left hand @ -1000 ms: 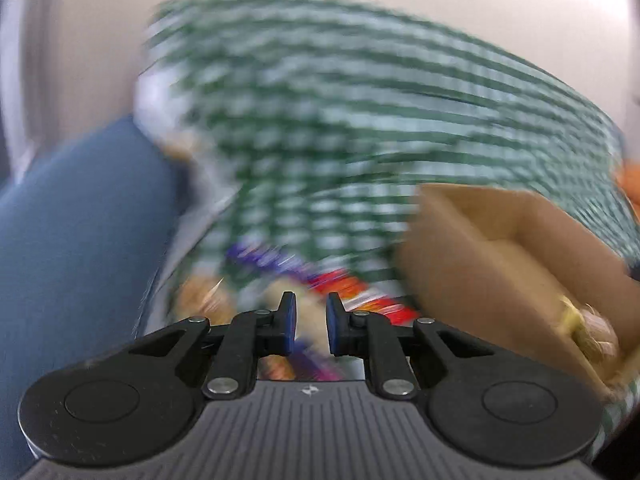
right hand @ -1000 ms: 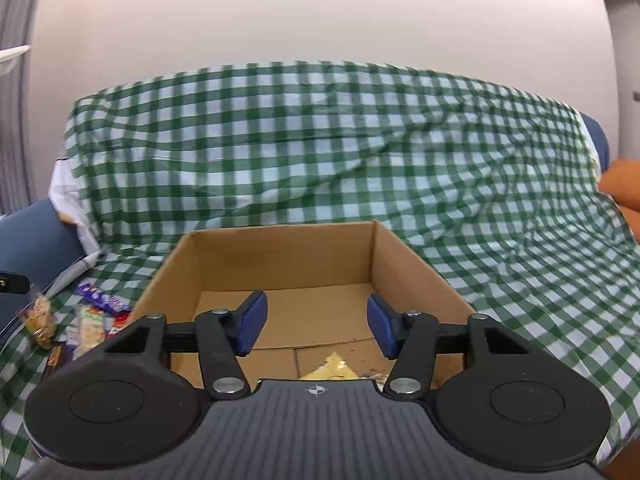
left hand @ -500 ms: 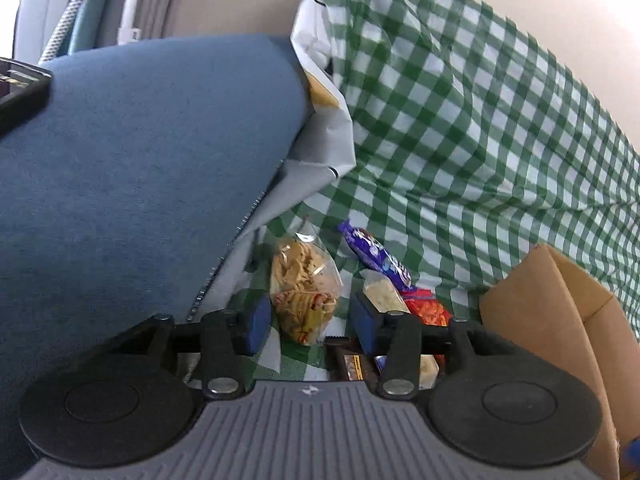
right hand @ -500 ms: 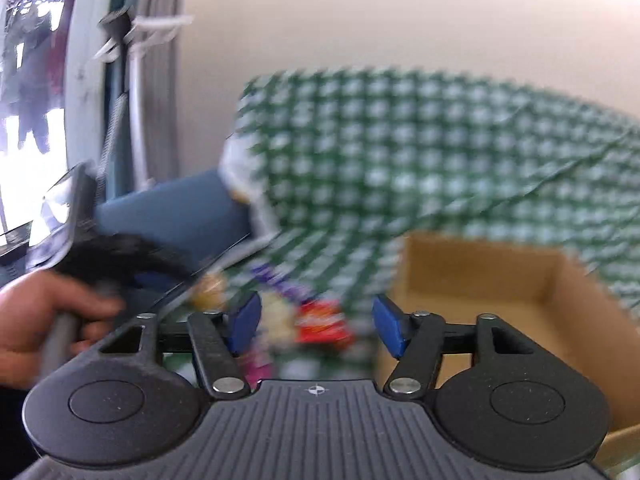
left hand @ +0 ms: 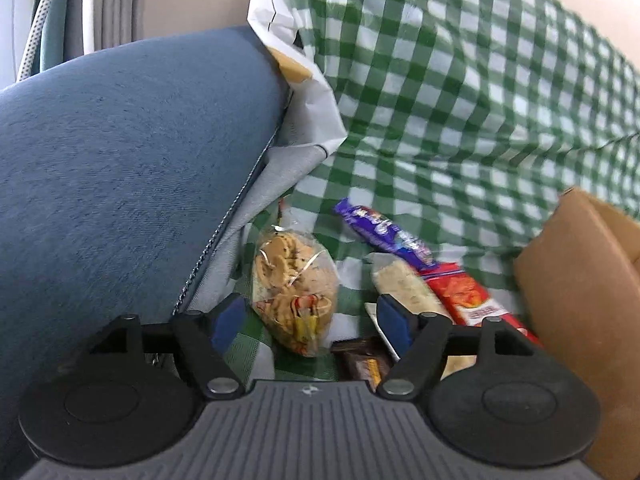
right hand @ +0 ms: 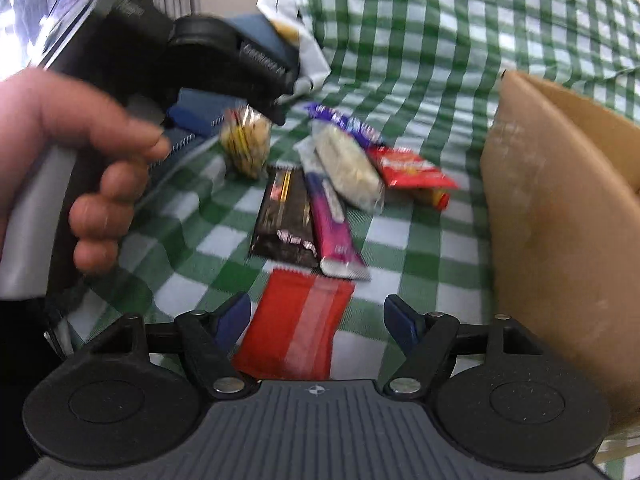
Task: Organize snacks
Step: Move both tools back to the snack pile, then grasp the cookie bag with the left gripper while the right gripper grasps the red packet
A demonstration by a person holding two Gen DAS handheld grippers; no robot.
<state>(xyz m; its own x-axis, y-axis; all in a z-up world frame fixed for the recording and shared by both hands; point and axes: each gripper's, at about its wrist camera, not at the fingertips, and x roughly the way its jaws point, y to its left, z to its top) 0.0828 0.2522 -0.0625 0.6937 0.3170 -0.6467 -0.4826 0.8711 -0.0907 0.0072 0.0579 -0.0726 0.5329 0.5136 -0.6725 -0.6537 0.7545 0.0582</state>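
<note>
My left gripper (left hand: 310, 318) points down at the snacks on the checked cloth (left hand: 460, 120), its jaws opening with nothing pinched. The clear cookie bag (left hand: 294, 292) lies between and beyond the blue pads (left hand: 226, 322), touching neither as far as I can see. Right of it lie a purple bar (left hand: 384, 234), a pale bar (left hand: 406, 284) and an orange-red pack (left hand: 470, 300), side by side and overlapping at their edges. A dark bar (left hand: 362, 362) peeks out just under my right-hand finger. The blue sofa arm (left hand: 120, 160) fills the left, and the cardboard box (left hand: 576, 300) stands at the right, close beside the orange-red pack.

My right gripper (right hand: 316, 322) hangs over the near end of the pile, jaws opening too, holding nothing. A red pouch (right hand: 296, 328) lies on the cloth between its pads (right hand: 236, 316), though I cannot tell whether they touch it; the frame is blurred. Beyond it a black bar (right hand: 286, 216) and a pink bar (right hand: 334, 228) lie alongside each other, touching. Farther back are the pale bar (right hand: 348, 168), the orange-red pack (right hand: 412, 172), the purple bar (right hand: 344, 122) and the cookie bag (right hand: 246, 142). My left hand (right hand: 68, 152) grips its tool's handle at the left of this view, with that tool's nose over the cookie bag. The box (right hand: 560, 200) wall rises at the right, well clear of my pads.
</note>
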